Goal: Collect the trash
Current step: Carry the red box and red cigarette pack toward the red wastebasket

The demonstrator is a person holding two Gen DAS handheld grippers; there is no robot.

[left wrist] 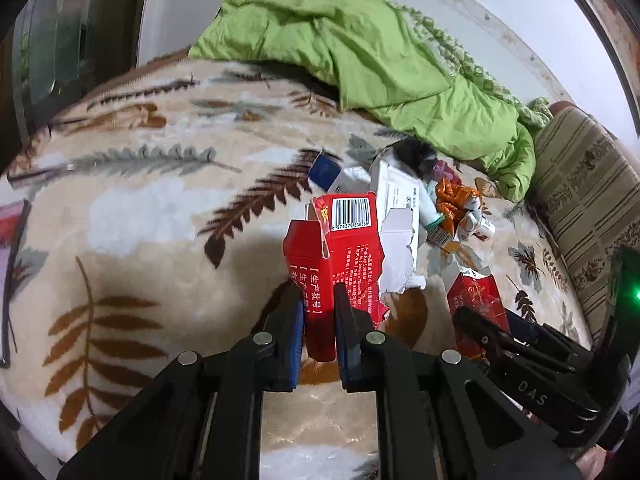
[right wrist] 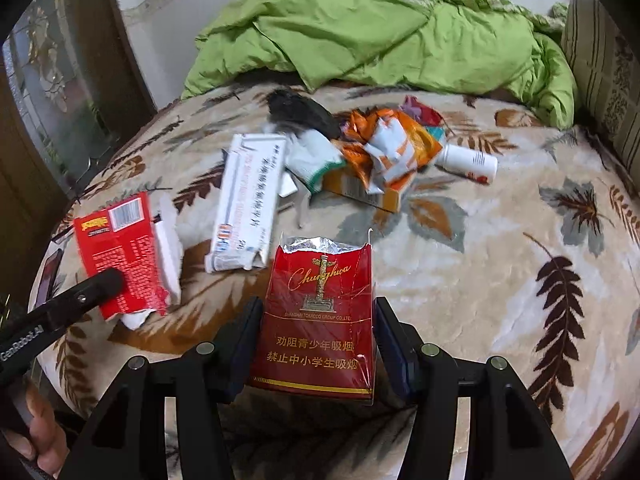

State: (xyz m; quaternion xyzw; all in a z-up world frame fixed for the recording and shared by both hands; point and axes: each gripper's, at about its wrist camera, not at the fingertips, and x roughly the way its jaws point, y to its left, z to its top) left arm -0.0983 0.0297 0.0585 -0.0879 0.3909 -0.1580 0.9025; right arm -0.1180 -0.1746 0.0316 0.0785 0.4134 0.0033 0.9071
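Risk is a drop — left gripper (left wrist: 318, 312) pinches only a thin edge of the torn red box (left wrist: 340, 256), right gripper (right wrist: 316, 340) clamps a crushable cigarette pack (right wrist: 320, 312), both lifted over the blanket (right wrist: 480, 260) w/ more trash (right wrist: 384, 152) behind.

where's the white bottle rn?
Right wrist view, upper right: white bottle lies on its side on the blanket, just right of the orange wrapper.

Dark furry lump (right wrist: 296, 114) blurred, unidentifiable

Leaf-print bed (right wrist: 500, 280); green quilt (right wrist: 360, 32); white box (right wrist: 248, 196); white bottle (right wrist: 468, 160).
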